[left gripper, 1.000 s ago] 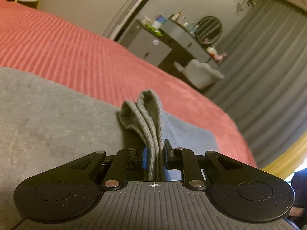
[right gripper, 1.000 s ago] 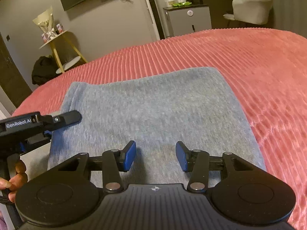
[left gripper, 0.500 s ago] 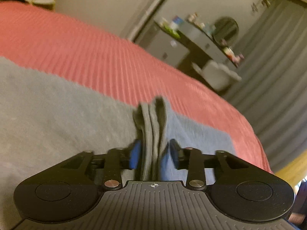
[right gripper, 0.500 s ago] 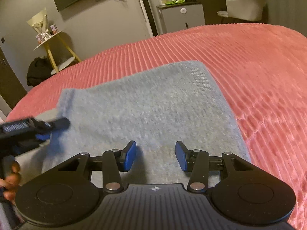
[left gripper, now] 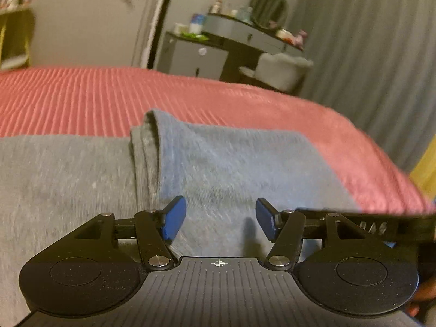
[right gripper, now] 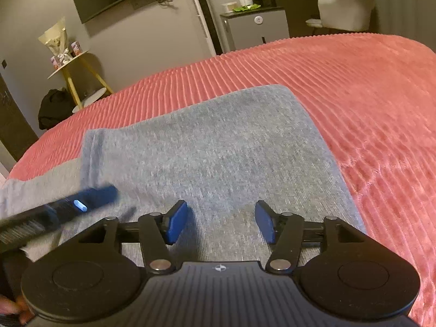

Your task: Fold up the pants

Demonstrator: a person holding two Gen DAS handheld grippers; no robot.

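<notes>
Grey pants (left gripper: 231, 163) lie folded on a red ribbed bedspread (left gripper: 81, 95). The hem edge (left gripper: 147, 150) of the upper layer rests on the lower layer. My left gripper (left gripper: 220, 218) hovers just above the cloth. Its jaws are opening and its blue pads press on nothing. In the right wrist view the folded pants (right gripper: 218, 141) form a neat rectangle. My right gripper (right gripper: 220, 223) hangs over their near edge, jaws opening, nothing pinched. The left gripper's blurred finger (right gripper: 90, 199) crosses in from the left.
The bedspread (right gripper: 368, 95) stretches far to the right and behind the pants. Beyond the bed stand a grey cabinet (right gripper: 256, 27), a white chair (right gripper: 346, 8), a yellow-legged side table (right gripper: 70, 65) and grey curtains (left gripper: 368, 41). A hand (right gripper: 11, 308) shows at the bottom left.
My left gripper let go of the bunched pant edge, which now lies flat on the layer below. That gripper rolled and shifted sideways. My right gripper's jaws widened slightly.
</notes>
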